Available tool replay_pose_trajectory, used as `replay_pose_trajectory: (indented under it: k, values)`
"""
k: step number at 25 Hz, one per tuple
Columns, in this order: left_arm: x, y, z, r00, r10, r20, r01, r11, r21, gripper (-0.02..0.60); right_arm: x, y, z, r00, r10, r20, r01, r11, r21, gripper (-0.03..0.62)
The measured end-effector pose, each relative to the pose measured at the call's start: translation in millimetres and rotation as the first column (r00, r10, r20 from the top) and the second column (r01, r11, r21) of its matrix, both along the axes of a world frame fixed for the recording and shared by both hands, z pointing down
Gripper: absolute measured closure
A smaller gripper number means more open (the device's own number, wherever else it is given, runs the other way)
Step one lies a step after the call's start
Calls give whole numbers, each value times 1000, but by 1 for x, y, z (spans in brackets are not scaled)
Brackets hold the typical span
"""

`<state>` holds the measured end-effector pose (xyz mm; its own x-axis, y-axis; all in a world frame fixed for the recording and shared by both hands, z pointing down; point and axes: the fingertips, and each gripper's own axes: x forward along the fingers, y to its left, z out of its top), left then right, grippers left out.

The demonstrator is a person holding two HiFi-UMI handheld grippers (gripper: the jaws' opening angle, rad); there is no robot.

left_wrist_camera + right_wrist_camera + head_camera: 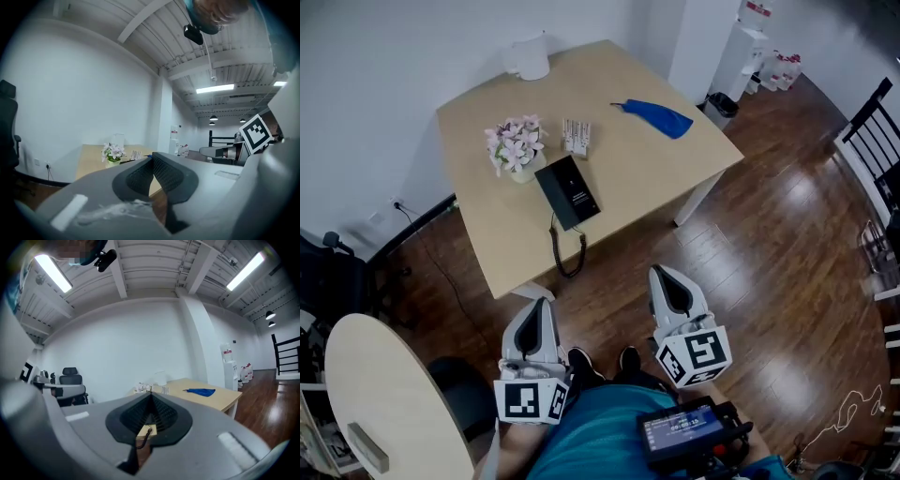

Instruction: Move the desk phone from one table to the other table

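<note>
Both grippers clenched empty, well short of the phone's table.
Head view: left gripper [542, 309] and right gripper [667, 281] over open wood floor [750, 253]; black desk phone [569, 191] flat near the square table's [628, 159] front edge, just beside the flower pot [517, 150], coiled cord [566, 253] drooping over that edge; round table [384, 394] at lower left. Left gripper view: jaws pressed together on nothing, table far ahead. Right gripper view: jaws likewise together, cord loop visible beyond them.
</note>
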<state>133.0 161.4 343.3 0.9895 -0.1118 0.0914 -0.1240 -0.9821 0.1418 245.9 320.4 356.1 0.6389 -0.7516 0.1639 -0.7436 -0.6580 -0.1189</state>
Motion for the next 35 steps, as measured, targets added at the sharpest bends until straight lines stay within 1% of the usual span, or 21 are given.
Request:
replay_pose_trajectory:
  k: [6, 9, 12, 15, 18, 23, 31, 35]
  values:
    - [-8, 34, 10, 997, -70, 31, 70, 997, 16, 569, -6, 24, 11, 997, -79, 10, 79, 997, 7, 606]
    - [-12, 42, 17, 996, -80, 40, 79, 997, 20, 569, -2, 32, 16, 998, -70, 9, 70, 997, 11, 606]
    - [-19, 37, 23, 994, -98, 45, 98, 995, -2, 569, -9, 33, 17, 998, -70, 2, 70, 998, 0, 606]
    - [-20, 30, 15, 993, -111, 32, 111, 994, -4, 569, -16, 29, 8, 997, -71, -19, 71, 997, -9, 606]
    - [-23, 24, 10, 994, -105, 15, 105, 995, 2, 569, -23, 24, 2, 997, -65, -36, 65, 998, -3, 606]
    - [-33, 23, 19, 997, -69, 30, 69, 998, -15, 569, -38, 16, 8, 998, -55, -23, 54, 998, -6, 606]
    - [-30, 22, 17, 1000, -18, 24, 18, 1000, 1, 569, -41, 14, 8, 999, -22, -34, 22, 1000, -12, 606]
    - [-28, 18, 15, 1000, -15, 21, 15, 1000, 10, 569, -40, 10, 3, 999, -20, -44, 19, 1000, -7, 606]
